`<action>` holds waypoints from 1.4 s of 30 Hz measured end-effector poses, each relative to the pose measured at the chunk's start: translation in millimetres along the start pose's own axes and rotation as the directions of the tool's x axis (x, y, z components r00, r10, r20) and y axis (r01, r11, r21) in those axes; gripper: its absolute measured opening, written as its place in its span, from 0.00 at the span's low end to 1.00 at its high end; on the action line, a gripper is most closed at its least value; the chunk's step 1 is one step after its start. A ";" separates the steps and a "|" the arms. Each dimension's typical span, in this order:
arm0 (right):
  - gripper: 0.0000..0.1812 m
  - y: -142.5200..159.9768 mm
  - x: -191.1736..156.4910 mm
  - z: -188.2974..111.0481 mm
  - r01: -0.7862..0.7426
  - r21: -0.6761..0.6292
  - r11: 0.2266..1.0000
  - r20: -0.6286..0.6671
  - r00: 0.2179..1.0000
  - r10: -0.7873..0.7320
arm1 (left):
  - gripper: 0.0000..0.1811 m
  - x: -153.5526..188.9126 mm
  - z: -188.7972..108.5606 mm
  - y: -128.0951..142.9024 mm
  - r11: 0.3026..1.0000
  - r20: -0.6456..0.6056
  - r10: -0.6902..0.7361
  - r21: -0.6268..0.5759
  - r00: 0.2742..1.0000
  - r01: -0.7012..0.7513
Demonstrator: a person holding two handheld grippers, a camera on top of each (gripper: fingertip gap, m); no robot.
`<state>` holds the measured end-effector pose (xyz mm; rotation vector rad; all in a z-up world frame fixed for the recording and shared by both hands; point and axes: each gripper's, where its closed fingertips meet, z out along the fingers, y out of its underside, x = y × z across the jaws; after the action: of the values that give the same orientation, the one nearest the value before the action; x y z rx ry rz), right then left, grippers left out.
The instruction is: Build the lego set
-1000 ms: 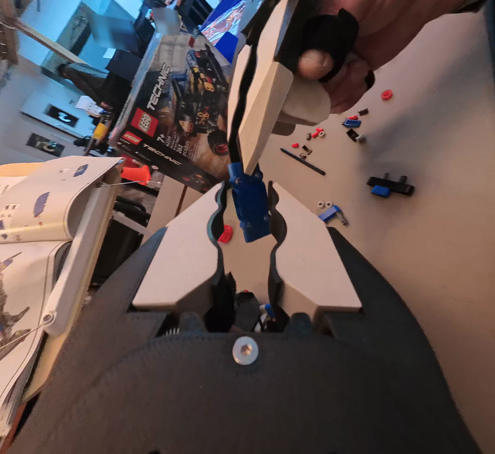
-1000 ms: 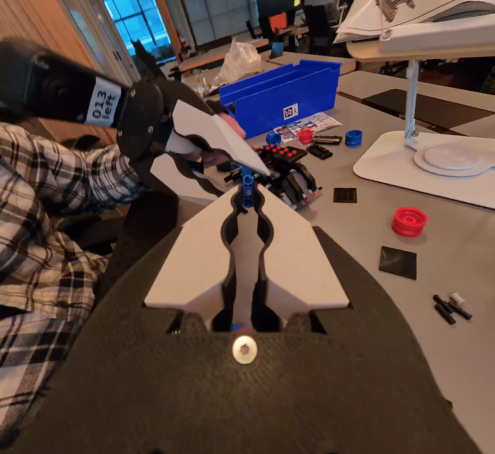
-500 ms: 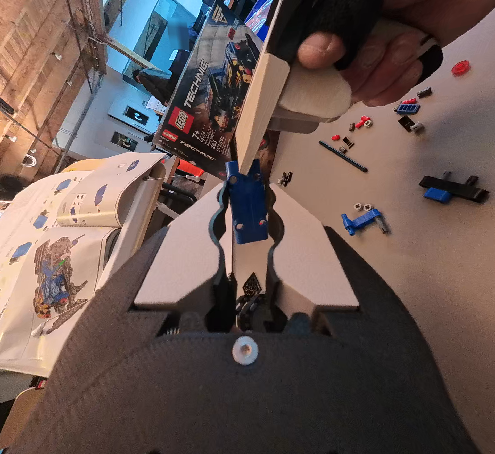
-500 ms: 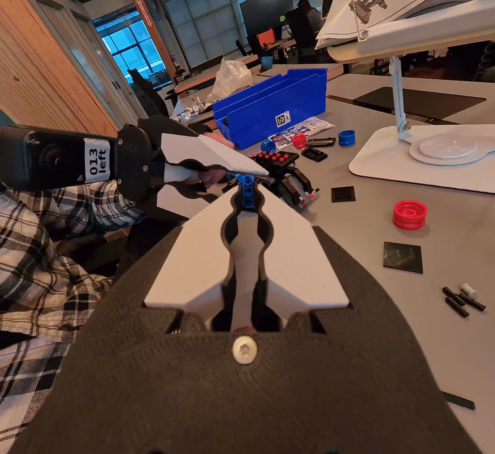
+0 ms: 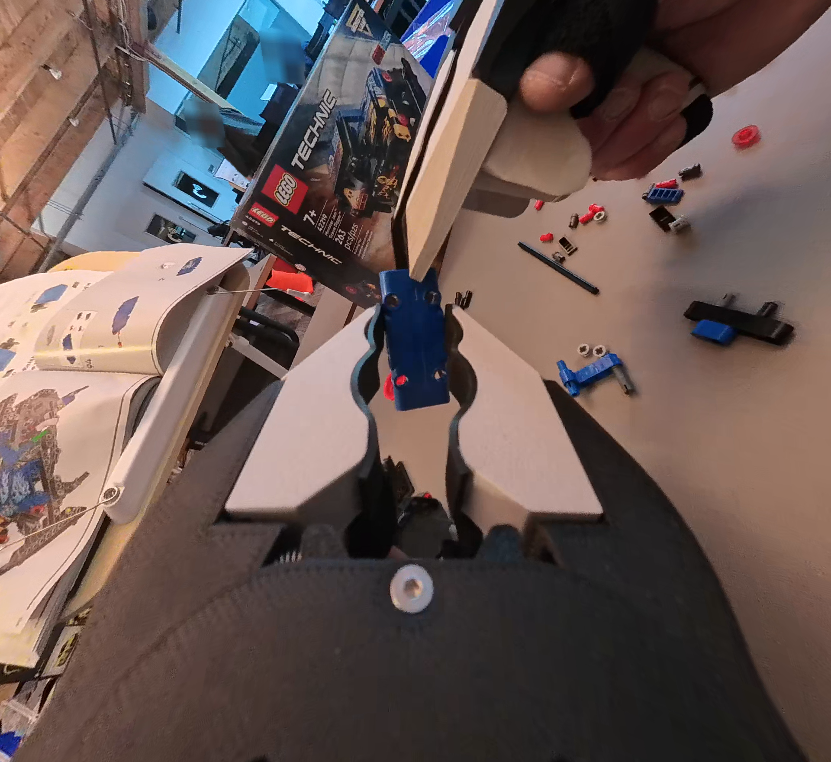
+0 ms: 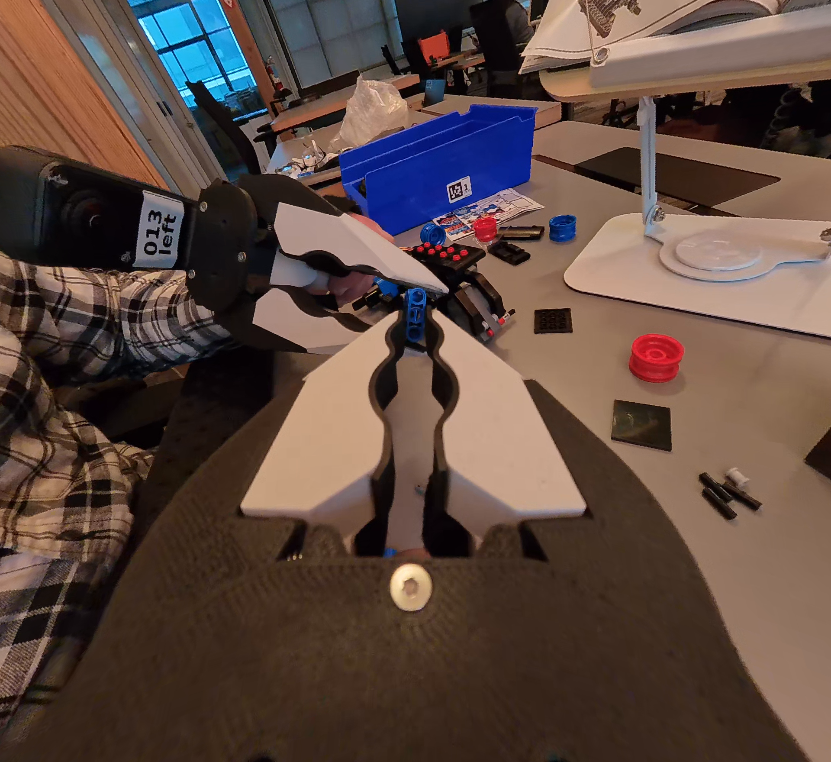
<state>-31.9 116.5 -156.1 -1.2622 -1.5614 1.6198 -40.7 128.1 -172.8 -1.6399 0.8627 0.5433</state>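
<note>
A blue panel piece [image 5: 416, 349] is held in the air between both grippers. My left gripper [image 5: 413, 313] has its fingers closed against the panel's two sides; a red pin [image 5: 395, 380] sticks out of its left side. My right gripper [image 6: 416, 313] is shut on the panel's top edge [image 6: 416, 311], seen edge-on. The right gripper also comes down from above in the left wrist view [image 5: 420, 275]. The left gripper shows in the right wrist view [image 6: 359, 254], held by a hand. The part-built black vehicle [image 6: 472, 286] stands on the table behind it.
A red wheel hub [image 6: 656, 358], black plates [image 6: 553, 320] and black pins [image 6: 728, 493] lie to the right. A blue bin [image 6: 440, 173] and a white book stand [image 6: 674, 281] are farther back. The set's box [image 5: 341, 182], the instruction booklet [image 5: 90, 335] and loose pieces [image 5: 593, 374] surround the work spot.
My left gripper's fingers have closed in on the blue panel's sides. The right gripper has kept hold of its top edge. Both have shifted and tilted slightly.
</note>
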 end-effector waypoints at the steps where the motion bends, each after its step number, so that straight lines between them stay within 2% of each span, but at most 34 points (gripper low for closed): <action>1: 0.03 -0.2 -0.2 -0.5 0.003 0.001 1.000 0.002 1.000 -0.003 | 0.13 -0.1 -0.2 0.5 1.000 -0.003 -0.005 0.004 1.000 0.005; 21: 0.03 0.7 3.2 -4.1 0.044 -0.008 0.999 -0.009 0.999 -0.044 | 0.13 2.3 2.6 2.7 0.998 -0.035 -0.064 0.018 0.997 0.065; 42: 0.03 1.9 22.6 -18.7 0.081 -0.021 0.996 -0.088 0.993 -0.083 | 0.14 1.0 0.0 5.6 0.995 -0.054 -0.099 0.018 0.994 0.100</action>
<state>-24.0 144.4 -161.3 -1.2453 -1.5549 1.4822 -44.4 127.4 -177.0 -1.6744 0.8180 0.4224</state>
